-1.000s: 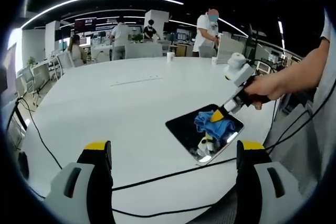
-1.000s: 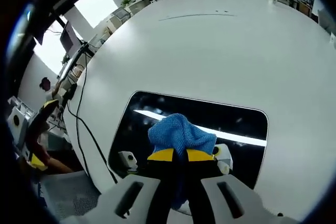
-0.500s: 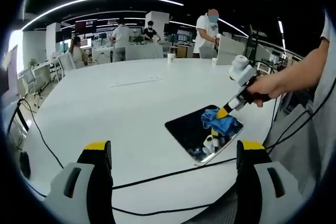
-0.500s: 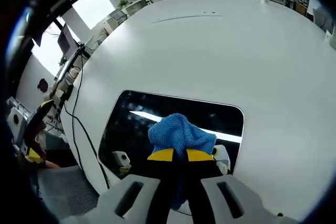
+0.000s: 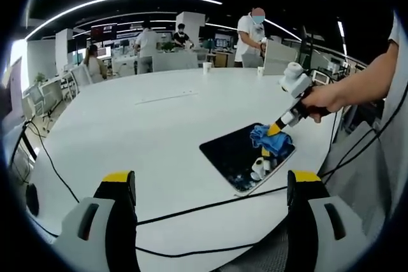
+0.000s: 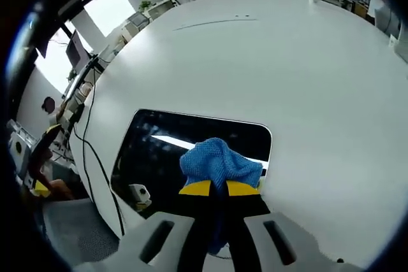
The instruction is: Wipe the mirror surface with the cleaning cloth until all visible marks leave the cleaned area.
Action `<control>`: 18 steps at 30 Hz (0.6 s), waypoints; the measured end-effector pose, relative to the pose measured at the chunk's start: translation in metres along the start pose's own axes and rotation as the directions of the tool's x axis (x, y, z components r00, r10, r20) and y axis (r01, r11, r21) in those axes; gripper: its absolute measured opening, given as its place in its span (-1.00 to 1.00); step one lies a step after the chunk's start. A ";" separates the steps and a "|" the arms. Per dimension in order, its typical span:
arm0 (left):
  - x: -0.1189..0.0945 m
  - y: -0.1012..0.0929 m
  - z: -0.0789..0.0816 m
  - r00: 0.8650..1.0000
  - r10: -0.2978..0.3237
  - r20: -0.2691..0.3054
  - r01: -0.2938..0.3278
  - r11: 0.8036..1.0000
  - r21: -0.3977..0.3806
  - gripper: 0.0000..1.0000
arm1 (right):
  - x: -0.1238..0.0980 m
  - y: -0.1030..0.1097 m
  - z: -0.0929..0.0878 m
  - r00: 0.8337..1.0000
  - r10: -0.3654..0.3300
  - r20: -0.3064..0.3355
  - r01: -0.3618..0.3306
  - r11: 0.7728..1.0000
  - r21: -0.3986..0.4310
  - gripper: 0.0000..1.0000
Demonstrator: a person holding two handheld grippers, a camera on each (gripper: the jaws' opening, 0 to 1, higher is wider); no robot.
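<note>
The mirror (image 5: pixel 245 157) lies flat on the white round tabletop (image 5: pixel 146 132), near its right edge in the left gripper view, a dark rounded rectangle that reflects ceiling lights. The blue cleaning cloth (image 5: pixel 269 138) sits bunched on the mirror's far right corner there, pinched in the jaws of the right gripper (image 5: pixel 275 129), which a hand (image 5: pixel 328 98) holds from the right. In the right gripper view the same cloth (image 6: pixel 220 165) puffs up above the yellow-tipped jaws of that gripper (image 6: pixel 218 187), which are pressed together on it, and it rests on the near right part of the mirror (image 6: pixel 166 151), close to its right edge. A bright light streak crosses the glass beside the cloth.

The left gripper (image 5: pixel 210 179) hangs well apart from the mirror, above the near edge of the tabletop, its two yellow-tipped jaws spread wide with nothing between them. A black cable (image 5: pixel 191 209) runs across the tabletop just beyond those jaws and passes the mirror's near corner.

A paper cup (image 5: pixel 206 67) stands on the far side of the tabletop. Beyond it, several people (image 5: pixel 252 39) stand or sit among office desks under long curved ceiling lights.
</note>
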State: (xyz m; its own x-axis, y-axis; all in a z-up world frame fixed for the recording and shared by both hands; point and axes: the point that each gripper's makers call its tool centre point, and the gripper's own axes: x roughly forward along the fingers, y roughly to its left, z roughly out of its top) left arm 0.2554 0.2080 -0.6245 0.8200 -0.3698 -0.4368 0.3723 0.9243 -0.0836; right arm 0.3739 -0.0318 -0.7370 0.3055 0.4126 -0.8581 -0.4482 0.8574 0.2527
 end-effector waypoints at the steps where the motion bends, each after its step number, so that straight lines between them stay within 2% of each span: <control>1: 0.000 0.000 0.000 1.000 0.000 0.000 0.000 1.000 0.000 0.97 | -0.001 -0.002 0.000 1.000 -0.002 0.000 0.002 1.000 0.001 -0.98; 18: 0.000 -0.001 -0.003 1.000 -0.002 -0.011 0.002 1.000 0.022 0.97 | -0.010 -0.021 -0.006 1.000 -0.029 0.010 0.029 0.999 0.032 -0.98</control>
State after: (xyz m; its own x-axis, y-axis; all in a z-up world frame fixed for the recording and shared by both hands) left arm 0.2533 0.2076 -0.6272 0.8147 -0.3702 -0.4464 0.3835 0.9213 -0.0643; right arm 0.3754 -0.0554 -0.7365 0.3270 0.3908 -0.8604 -0.4118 0.8784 0.2425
